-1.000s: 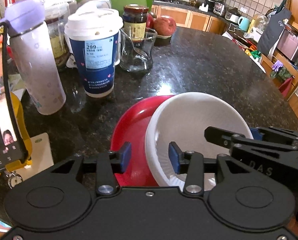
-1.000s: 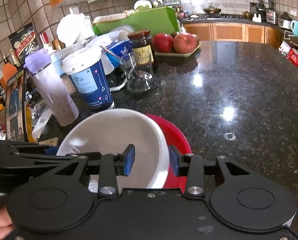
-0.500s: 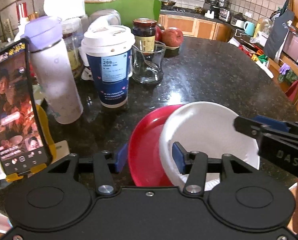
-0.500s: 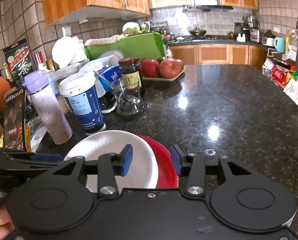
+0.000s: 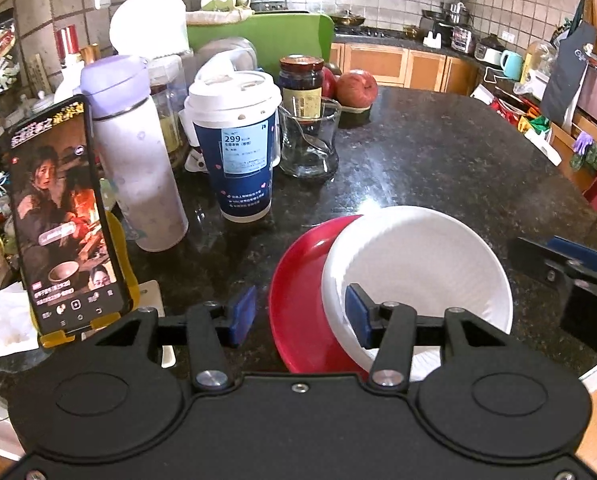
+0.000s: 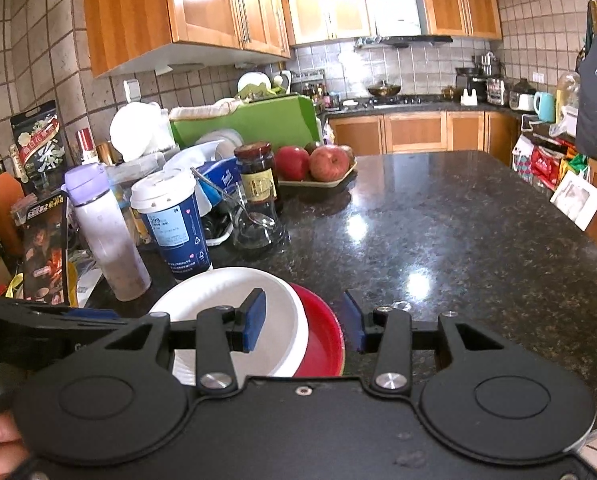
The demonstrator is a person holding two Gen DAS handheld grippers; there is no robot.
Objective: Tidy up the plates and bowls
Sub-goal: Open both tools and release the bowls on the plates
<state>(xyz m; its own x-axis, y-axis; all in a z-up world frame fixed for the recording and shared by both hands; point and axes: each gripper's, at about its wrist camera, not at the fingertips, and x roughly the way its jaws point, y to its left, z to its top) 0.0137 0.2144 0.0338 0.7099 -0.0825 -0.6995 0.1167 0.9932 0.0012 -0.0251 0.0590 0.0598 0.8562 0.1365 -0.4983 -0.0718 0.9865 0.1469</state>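
Observation:
A white bowl rests in a red plate on the black granite counter, near its front edge. My left gripper is open and empty, raised over the near left of the stack. My right gripper is open and empty, above the stack's near right edge; it shows at the right of the left wrist view. The bowl and plate also show in the right wrist view.
At the left stand a phone on a yellow stand, a purple-lidded bottle, a blue paper cup, a glass pitcher and a dark jar. Apples on a tray lie behind. A green dish rack stands at the back.
Both grippers have drawn back and up from the stack and opened wider. The white bowl and red plate stay stacked on the counter.

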